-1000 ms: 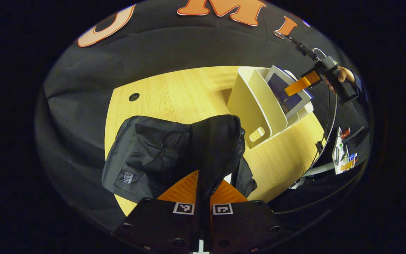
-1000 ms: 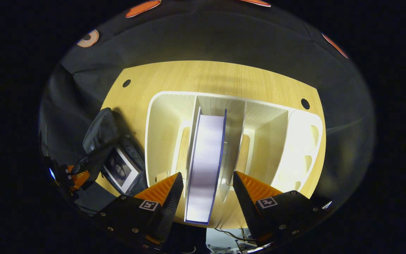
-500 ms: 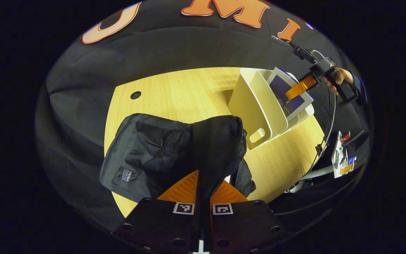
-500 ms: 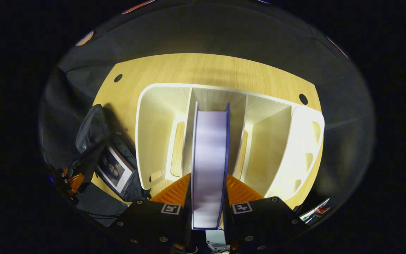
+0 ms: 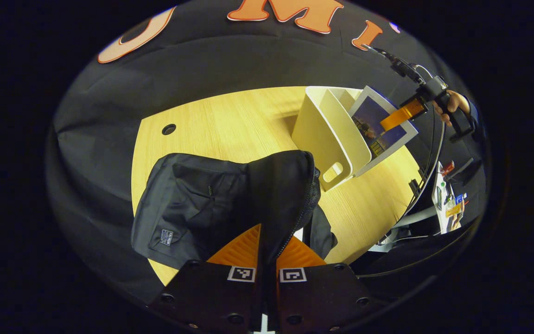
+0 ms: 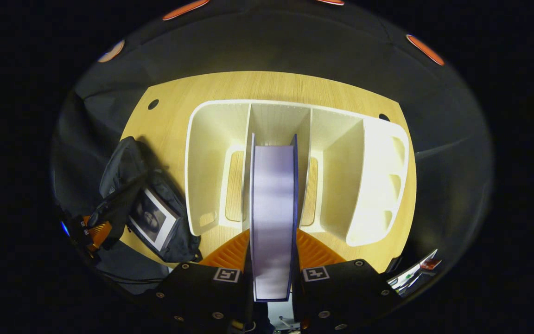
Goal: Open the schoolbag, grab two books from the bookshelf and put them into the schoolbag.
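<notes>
My right hand-held gripper (image 6: 270,260) is clamped on the second book (image 6: 272,218), both orange fingers pressed against its covers. A second ago those fingers stood apart on either side of the book while it sat deep in the bookshelf (image 6: 378,185); half a second ago they had closed on it. Now the book has come up and partly out of the middle compartment, and in the left gripper view it (image 5: 380,127) leans out over the shelf's (image 5: 327,130) open side, towards the desk's right edge, with the right hand-held gripper (image 5: 403,116) holding its upper part.

My left hand-held gripper (image 5: 267,253) has not let go: its fingers stay pinched on the lip of the schoolbag (image 5: 230,204), holding the flap up near the front edge of the desk (image 5: 230,120). The right gripper view shows the bag (image 6: 151,208) open at the desk's left side, with the first book (image 6: 152,220) already lying in it.

So I judge the extraction as nearly done. What remains is clearing the divider, carrying the book across and sliding it in beside the first, while I keep the opening wide.
</notes>
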{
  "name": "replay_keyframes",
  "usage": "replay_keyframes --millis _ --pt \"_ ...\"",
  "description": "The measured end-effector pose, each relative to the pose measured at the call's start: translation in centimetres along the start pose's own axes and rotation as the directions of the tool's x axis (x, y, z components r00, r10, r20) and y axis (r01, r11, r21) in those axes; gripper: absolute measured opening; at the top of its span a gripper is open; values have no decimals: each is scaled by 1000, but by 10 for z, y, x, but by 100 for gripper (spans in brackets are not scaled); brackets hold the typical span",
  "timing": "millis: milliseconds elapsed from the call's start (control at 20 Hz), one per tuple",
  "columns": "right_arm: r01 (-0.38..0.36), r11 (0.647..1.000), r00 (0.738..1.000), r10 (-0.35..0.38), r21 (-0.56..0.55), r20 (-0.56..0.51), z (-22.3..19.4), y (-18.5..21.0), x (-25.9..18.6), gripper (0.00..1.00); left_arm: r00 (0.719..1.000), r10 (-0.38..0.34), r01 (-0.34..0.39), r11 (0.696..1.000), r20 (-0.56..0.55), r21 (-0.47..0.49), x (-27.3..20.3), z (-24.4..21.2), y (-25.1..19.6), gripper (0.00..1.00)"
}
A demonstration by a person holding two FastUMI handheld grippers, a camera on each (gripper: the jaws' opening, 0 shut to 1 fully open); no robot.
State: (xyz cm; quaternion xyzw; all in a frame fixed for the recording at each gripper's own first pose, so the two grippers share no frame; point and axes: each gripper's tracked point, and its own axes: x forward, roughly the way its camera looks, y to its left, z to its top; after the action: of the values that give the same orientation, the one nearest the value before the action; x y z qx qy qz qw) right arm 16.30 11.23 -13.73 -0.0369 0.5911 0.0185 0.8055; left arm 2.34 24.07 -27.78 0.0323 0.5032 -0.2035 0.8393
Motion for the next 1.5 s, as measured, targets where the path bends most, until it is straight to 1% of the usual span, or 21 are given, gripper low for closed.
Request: replay_keyframes --millis 200,450,700,850,950,1100,1300,1400,1500 --pt "-5 999 1000 5 49 12 -27 -4 -11 35 1000 -24 24 999 -5 36 1 -1 -1 5" --pt "-36 994 999 32 105 34 -62 0 -29 35 999 -49 50 995 -17 82 5 0 -1 5" --pt "-72 984 996 63 163 62 -94 4 -46 35 997 -66 69 990 -29 123 4 1 -1 5" --pt "-78 978 995 66 192 70 -112 6 -48 35 996 -81 86 986 -37 141 5 1 -1 5" --pt "-99 970 994 84 224 76 -124 11 -48 34 995 -87 92 984 -40 155 5 2 -1 5" --pt "-156 949 986 135 273 95 -145 25 -47 35 994 -99 106 979 -46 173 4 1 -1 5" --pt "-243 910 969 209 337 134 -169 39 -50 34 993 -102 110 973 -53 203 4 2 1 5" --pt "-303 881 951 255 363 175 -174 46 -54 34 993 -101 110 971 -52 213 3 3 1 5" --pt "-379 844 923 314 379 223 -179 58 -61 34 993 -106 114 971 -48 210 3 3 0 5"
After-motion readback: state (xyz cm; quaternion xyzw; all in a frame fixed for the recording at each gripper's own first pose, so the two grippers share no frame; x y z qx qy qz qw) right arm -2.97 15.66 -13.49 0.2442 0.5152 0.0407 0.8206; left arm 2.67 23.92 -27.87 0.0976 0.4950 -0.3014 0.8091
